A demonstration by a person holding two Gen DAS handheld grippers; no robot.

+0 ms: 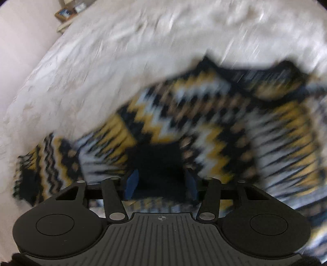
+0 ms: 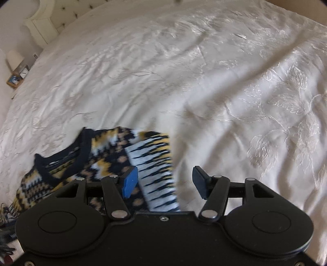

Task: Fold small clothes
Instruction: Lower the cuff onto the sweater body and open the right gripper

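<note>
A small knitted sweater (image 1: pixel 204 114) in black, yellow, white and tan zigzags lies on a white bedspread (image 1: pixel 102 61); the left wrist view is blurred. My left gripper (image 1: pixel 161 182) is low over it, jaws wide apart, with a dark patch of the sweater between the blue pads (image 1: pixel 131 182). In the right wrist view the sweater (image 2: pixel 114 157) lies at lower left, its dark neckline (image 2: pixel 65 155) toward the left. My right gripper (image 2: pixel 164 182) is open just above the sweater's right sleeve (image 2: pixel 157 174), holding nothing.
The embroidered white bedspread (image 2: pixel 204 81) fills most of the view. A tufted headboard (image 2: pixel 47 24) and a bedside table with a lamp and small items (image 2: pixel 16 71) stand at the far left; the bedside items also show in the left wrist view (image 1: pixel 65 12).
</note>
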